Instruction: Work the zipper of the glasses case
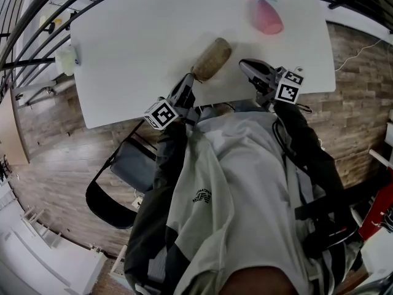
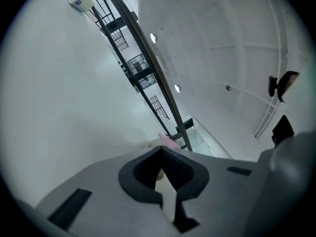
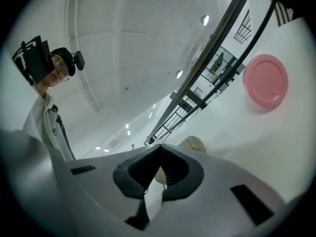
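A tan, cork-coloured glasses case [image 1: 212, 59] lies slantwise on the white table [image 1: 141, 35], near its front edge. My left gripper [image 1: 187, 82] sits just in front of the case's near end, its jaws shut with nothing between them. My right gripper [image 1: 246, 65] rests to the right of the case, apart from it, and its jaws are shut and empty too. In the right gripper view the case [image 3: 194, 143] peeks over the closed jaw tips of the right gripper [image 3: 159, 146]. In the left gripper view the left gripper [image 2: 160, 148] has its tips together. The zipper is not visible.
A pink bottle [image 1: 265, 14] lies at the table's far right; its round base [image 3: 265, 80] shows in the right gripper view. A small white container [image 1: 67, 59] sits at the table's left edge. A black bag [image 1: 126, 168] lies on the wooden floor below, and railings run along the left.
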Motion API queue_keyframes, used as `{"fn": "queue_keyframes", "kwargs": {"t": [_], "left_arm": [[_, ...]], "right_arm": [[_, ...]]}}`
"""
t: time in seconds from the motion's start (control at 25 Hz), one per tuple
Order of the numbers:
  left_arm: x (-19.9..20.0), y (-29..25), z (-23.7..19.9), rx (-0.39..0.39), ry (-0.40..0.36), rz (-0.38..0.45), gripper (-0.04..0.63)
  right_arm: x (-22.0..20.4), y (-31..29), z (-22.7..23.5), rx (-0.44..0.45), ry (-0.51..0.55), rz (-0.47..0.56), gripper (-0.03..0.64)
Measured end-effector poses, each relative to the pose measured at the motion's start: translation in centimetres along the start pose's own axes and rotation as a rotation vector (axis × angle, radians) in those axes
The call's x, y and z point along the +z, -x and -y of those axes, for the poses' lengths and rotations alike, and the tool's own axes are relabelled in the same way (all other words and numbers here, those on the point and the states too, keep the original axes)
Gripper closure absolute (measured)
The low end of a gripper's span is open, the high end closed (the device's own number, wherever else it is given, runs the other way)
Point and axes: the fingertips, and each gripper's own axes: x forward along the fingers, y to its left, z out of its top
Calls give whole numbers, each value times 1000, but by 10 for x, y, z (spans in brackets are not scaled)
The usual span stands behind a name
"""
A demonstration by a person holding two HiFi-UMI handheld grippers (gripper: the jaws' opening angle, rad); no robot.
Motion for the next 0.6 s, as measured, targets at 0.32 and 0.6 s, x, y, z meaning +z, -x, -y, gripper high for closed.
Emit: {"fn": "queue_keyframes", "kwargs": {"t": [0.32, 0.6], "left_arm": [[-1, 1, 0, -10, 18, 5, 588], [8, 6, -11, 8, 28, 34, 588]], "right_arm": [[-3, 2, -1, -8, 1, -3, 621], [-4, 2, 0, -15, 2, -12, 621]]}}
